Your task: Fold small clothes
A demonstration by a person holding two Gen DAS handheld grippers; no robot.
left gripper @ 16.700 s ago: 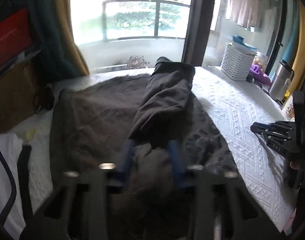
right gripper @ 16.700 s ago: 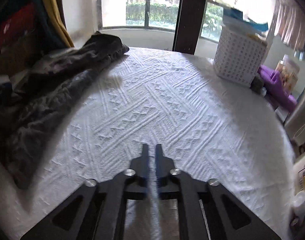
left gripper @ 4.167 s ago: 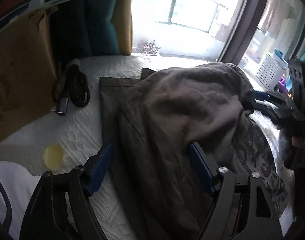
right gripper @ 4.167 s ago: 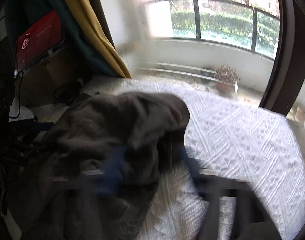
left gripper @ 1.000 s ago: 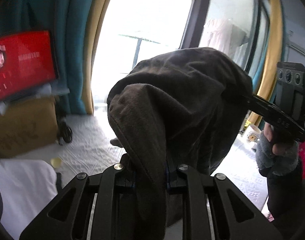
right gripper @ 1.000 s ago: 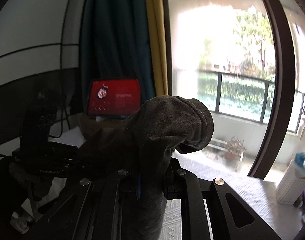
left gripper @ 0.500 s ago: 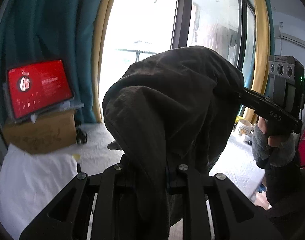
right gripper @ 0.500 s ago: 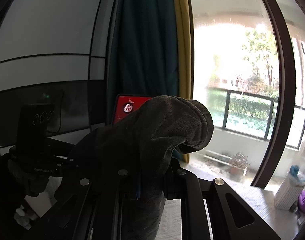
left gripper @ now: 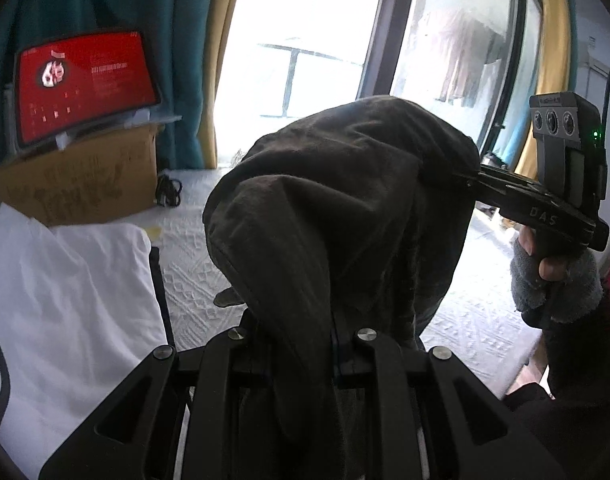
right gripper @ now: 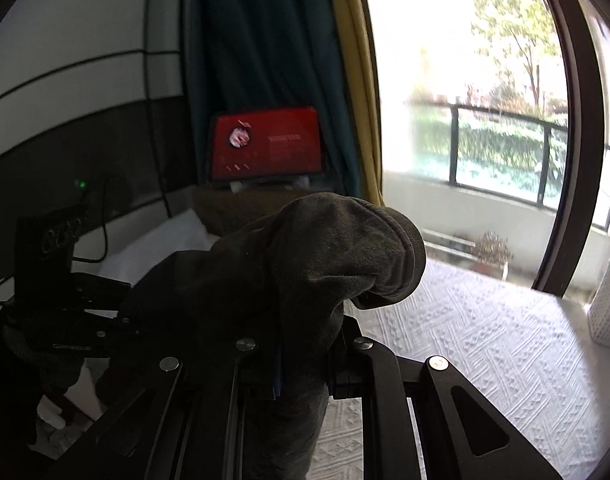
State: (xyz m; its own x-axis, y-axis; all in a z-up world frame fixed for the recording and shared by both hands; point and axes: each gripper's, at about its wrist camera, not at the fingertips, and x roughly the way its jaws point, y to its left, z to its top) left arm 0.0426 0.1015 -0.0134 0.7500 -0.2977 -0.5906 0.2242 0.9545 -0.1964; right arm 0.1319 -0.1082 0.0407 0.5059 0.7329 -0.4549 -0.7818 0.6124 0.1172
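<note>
Each wrist camera looks forward over its own fingers, close behind the shared dark garment (left gripper: 337, 216), seeing the other gripper beyond.

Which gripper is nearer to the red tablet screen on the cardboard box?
Left. The left gripper sits on the red screen's side; the right gripper pinches the dark garment's far side, toward the window.

Fingertips (left gripper: 337, 344) buried under garment (left gripper: 345, 208)
</note>
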